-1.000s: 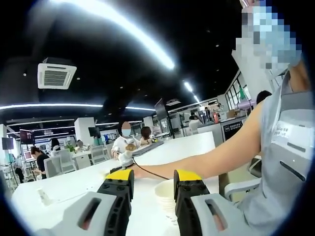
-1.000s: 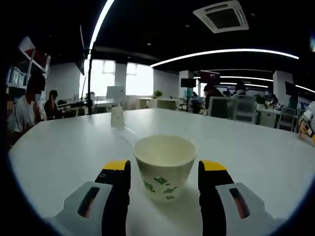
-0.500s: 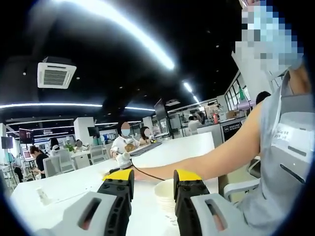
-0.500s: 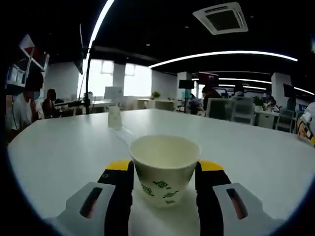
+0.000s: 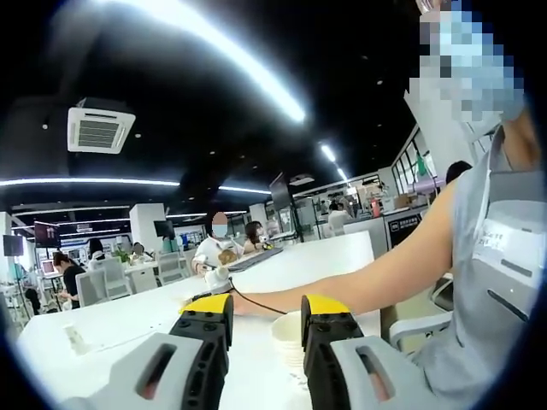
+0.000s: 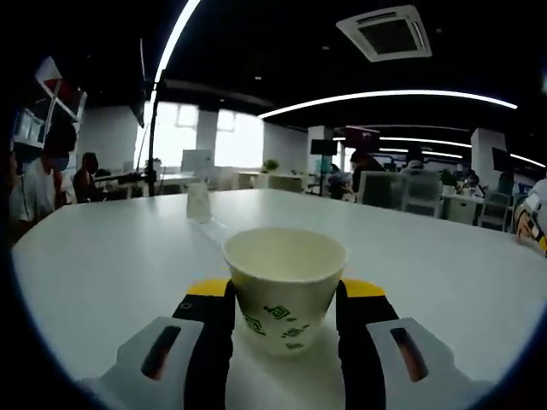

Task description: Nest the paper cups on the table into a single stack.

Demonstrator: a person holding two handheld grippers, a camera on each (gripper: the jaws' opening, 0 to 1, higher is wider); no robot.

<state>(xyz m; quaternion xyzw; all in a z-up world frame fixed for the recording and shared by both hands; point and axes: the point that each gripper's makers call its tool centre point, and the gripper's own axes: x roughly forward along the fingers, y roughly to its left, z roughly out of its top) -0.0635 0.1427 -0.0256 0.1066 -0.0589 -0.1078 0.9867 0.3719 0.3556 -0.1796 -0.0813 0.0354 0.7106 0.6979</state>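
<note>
The right gripper (image 6: 284,301) pinches a paper cup (image 6: 285,286) between its jaws on the table (image 6: 102,265), and because such a cup is probably light and soft, I would press gently below its rim, while the left gripper (image 5: 265,318) stays spread.

Cup (image 6: 285,290): matt off-white paper, green print on the wall, rolled rim. Desk (image 6: 111,265): smooth white top with a faint sheen. Right tongs (image 6: 284,309): matt black jaws, yellow tips, grey plastic bodies. Left tongs (image 5: 266,329): same finish. Stack (image 5: 288,340): white paper, ribbed rims.
</note>
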